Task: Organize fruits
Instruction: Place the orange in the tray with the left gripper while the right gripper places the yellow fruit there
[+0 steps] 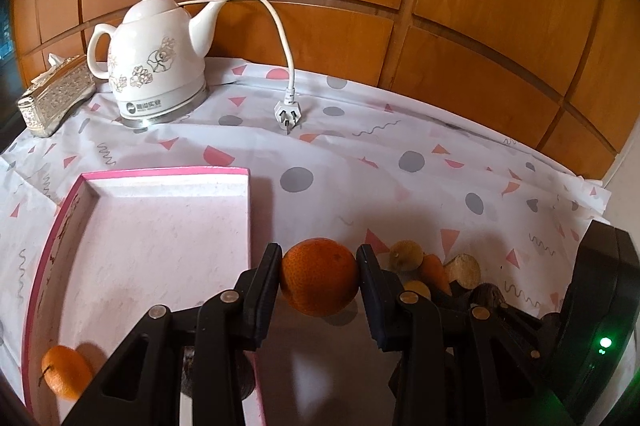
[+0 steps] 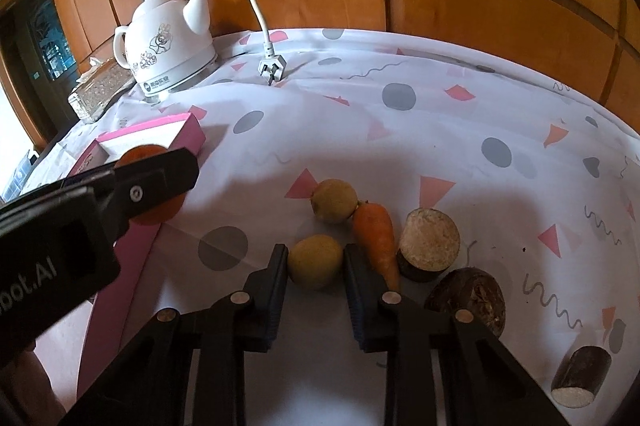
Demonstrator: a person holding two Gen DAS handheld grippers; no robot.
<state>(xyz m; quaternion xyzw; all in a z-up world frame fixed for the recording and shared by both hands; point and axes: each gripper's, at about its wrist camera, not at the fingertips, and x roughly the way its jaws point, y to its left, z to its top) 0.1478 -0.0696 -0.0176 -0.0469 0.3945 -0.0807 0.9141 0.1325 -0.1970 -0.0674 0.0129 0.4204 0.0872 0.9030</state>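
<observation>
Orange (image 1: 319, 276) clamped in left gripper (image 1: 319, 282), lifted just right of the pink tray (image 1: 168, 173), not yet over it. Right gripper (image 2: 316, 262) closed on a yellow lemon (image 2: 315, 261) on the tablecloth (image 2: 440, 130), carrot (image 2: 374, 238) touching its right finger. Risk: lifting drags the carrot, or round fruit slips out.

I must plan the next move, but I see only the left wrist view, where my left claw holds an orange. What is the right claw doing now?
Observer: The right claw is shut on a yellow fruit.
Operator: Does anything lie farther to the right of it?
Observer: Yes, a brown root piece with a pale cut end lies alone on the tablecloth, apart from the others.
</observation>
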